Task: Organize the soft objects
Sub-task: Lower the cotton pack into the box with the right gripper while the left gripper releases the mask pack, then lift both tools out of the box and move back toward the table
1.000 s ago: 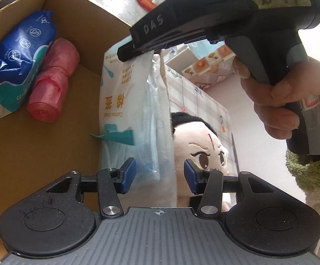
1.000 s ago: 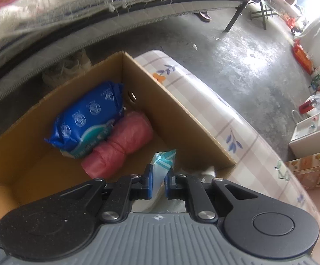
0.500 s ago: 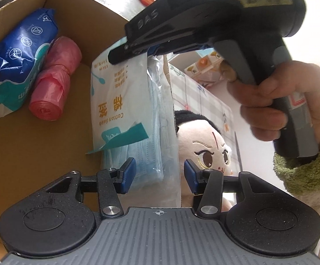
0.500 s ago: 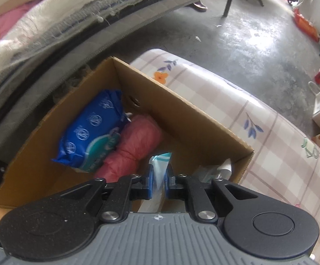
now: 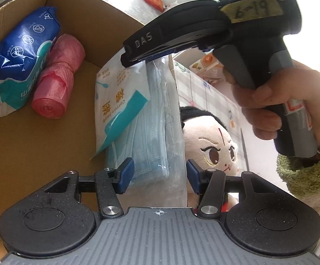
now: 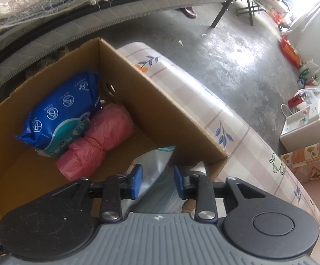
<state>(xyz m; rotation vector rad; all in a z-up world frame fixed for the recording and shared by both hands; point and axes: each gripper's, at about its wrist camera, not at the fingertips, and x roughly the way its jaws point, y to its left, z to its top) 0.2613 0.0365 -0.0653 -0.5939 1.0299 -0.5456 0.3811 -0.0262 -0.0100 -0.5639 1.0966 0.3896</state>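
Left wrist view shows your right tongs (image 5: 135, 59) above the brown cardboard box (image 5: 38, 154). Their jaws have just been opening, and in the right wrist view the blue pads (image 6: 136, 181) stand apart, with the top edge of the white cotton swab bag (image 6: 153, 165) between them but not pressed. This bag (image 5: 118, 108) stands upright against the box wall, together with a clear plastic pack of light blue face masks (image 5: 151, 132) just beside it. Your left tongs (image 5: 159, 175) are released too; their jaws have opened a little more — the lower end of the mask pack lies between the pads, and they do not squeeze it. Far in the box lie a blue tissue pack (image 5: 23, 61) and a pink roll of plastic bags (image 5: 56, 79), touching each other. Outside the box wall, a plush doll with black hair (image 5: 210, 145) sits on the checked table (image 6: 226, 119) cover.
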